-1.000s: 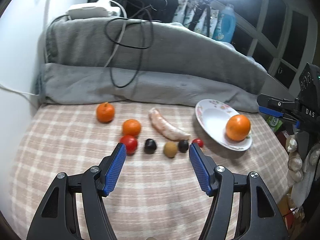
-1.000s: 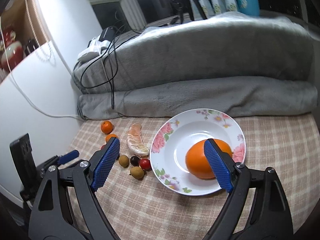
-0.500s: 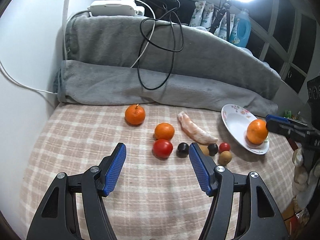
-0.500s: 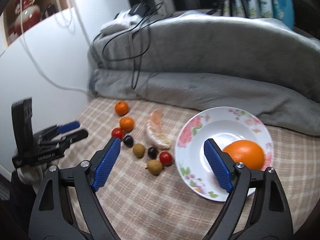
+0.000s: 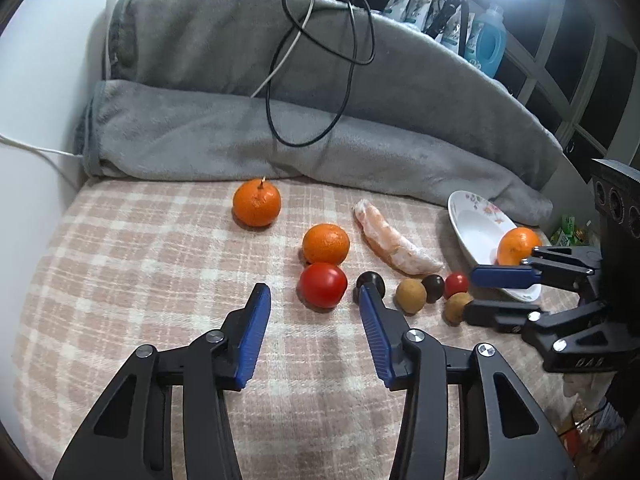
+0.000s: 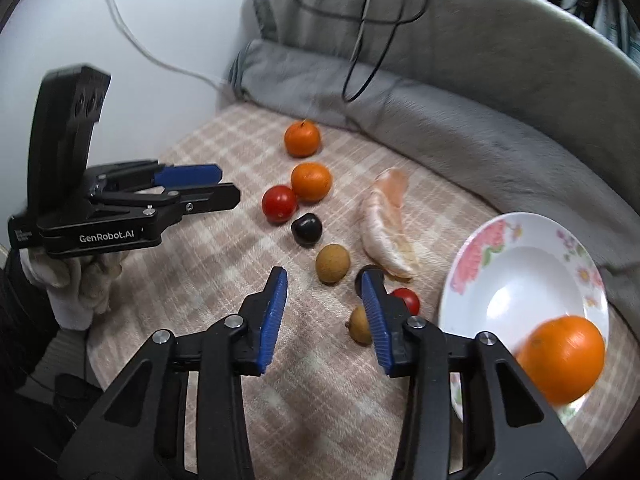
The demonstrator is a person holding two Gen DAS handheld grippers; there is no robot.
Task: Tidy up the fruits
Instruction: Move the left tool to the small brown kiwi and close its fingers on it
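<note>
Fruits lie on a checked cloth: two mandarins (image 5: 257,202) (image 5: 325,243), a red tomato (image 5: 322,284), a dark plum (image 5: 370,281), a peeled pomelo segment (image 5: 394,243), brown longans (image 5: 410,296), a dark berry (image 5: 434,286) and a cherry tomato (image 5: 456,284). An orange (image 6: 564,359) sits in a floral plate (image 6: 520,264). My left gripper (image 5: 312,320) is open, just short of the red tomato. My right gripper (image 6: 324,300) is open, low over the cloth near a longan (image 6: 332,263) and the cherry tomato (image 6: 407,299).
A grey blanket roll (image 5: 320,136) with black and white cables (image 5: 320,60) closes off the back. A white wall (image 5: 36,80) is at the left. The right gripper's body (image 5: 580,300) shows at the right of the left wrist view, near the plate (image 5: 476,228).
Both grippers moved in closer and lower toward the fruit row. The right gripper swung left from over the plate to the small fruits. Both jaws narrowed a little but stay open.
</note>
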